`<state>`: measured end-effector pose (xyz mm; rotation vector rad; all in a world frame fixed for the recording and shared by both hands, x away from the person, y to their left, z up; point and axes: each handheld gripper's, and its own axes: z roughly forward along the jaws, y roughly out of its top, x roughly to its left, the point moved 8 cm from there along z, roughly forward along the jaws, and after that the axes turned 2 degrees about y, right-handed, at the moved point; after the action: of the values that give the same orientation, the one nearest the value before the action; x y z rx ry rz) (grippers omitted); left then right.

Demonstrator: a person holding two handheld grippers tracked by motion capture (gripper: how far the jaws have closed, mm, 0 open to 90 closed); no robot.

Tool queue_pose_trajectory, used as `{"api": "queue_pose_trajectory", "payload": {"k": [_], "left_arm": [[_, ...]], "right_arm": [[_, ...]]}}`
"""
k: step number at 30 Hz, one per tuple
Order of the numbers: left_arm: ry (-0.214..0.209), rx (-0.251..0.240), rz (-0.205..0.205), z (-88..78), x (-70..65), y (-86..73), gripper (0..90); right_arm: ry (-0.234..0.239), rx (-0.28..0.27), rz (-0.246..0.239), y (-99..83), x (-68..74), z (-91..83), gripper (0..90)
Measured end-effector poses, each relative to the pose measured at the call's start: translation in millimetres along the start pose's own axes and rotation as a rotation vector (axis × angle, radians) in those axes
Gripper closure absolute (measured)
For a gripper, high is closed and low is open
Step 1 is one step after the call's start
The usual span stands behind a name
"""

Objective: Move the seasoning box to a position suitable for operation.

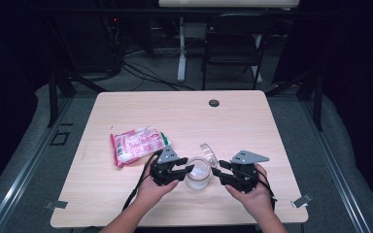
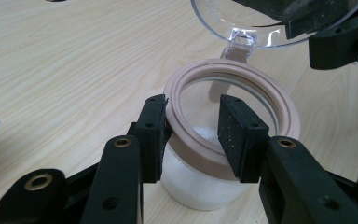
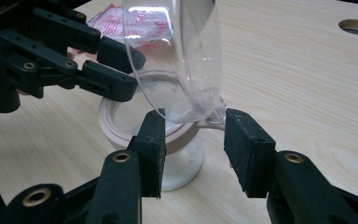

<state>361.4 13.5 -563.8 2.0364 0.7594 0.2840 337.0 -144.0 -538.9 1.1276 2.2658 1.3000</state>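
A clear jar point(image 1: 197, 177) with a beige sealing ring point(image 2: 242, 79) stands near the table's front edge, with white stuff at its bottom. Its clear hinged lid point(image 1: 208, 153) is swung up and stands open behind it. My left gripper point(image 1: 188, 170) comes in from the left and is shut on the jar at the ring, with its pads point(image 2: 156, 135) against the near part of the rim. My right gripper point(image 3: 193, 144) reaches in from the right. It is open, and the lower edge of the lid point(image 3: 177, 56) and its hinge tab stand between its jaws.
A pink and white packet point(image 1: 138, 144) lies left of the jar, just behind my left hand. A round cable hole point(image 1: 214, 103) sits at the table's far edge. A dark chair point(image 1: 233, 43) and desk legs stand beyond the table.
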Motion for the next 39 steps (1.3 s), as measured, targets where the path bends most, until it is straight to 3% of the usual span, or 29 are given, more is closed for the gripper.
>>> {"api": "queue_pose_trajectory", "payload": {"k": [9, 14, 18, 21, 26, 39], "left_arm": [[-0.001, -0.001, -0.003, 0.2, -0.4, -0.1, 61.7], [-0.002, 0.001, -0.002, 0.5, -1.1, -0.3, 60.3], [0.001, 0.0, 0.0, -0.2, -0.7, -0.2, 58.4], [0.013, -0.01, 0.002, -3.4, 1.3, 0.3, 57.9], [0.032, -0.042, -0.02, -14.6, 6.3, 0.8, 57.1], [0.128, -0.068, -0.087, -45.0, 28.5, -16.3, 57.1]], "right_arm": [[-0.028, -0.026, 0.053, -0.2, -12.8, -3.6, 59.3], [-0.026, -0.027, 0.056, -1.2, -12.2, -1.4, 60.4], [-0.021, -0.026, 0.059, -1.2, -11.5, -0.8, 66.2], [0.001, -0.026, 0.068, -0.2, -10.7, -0.7, 69.9], [-0.013, -0.038, 0.081, 3.6, -16.2, 3.6, 72.1], [0.009, -0.05, 0.112, 19.4, -35.3, 22.3, 74.7]]}}
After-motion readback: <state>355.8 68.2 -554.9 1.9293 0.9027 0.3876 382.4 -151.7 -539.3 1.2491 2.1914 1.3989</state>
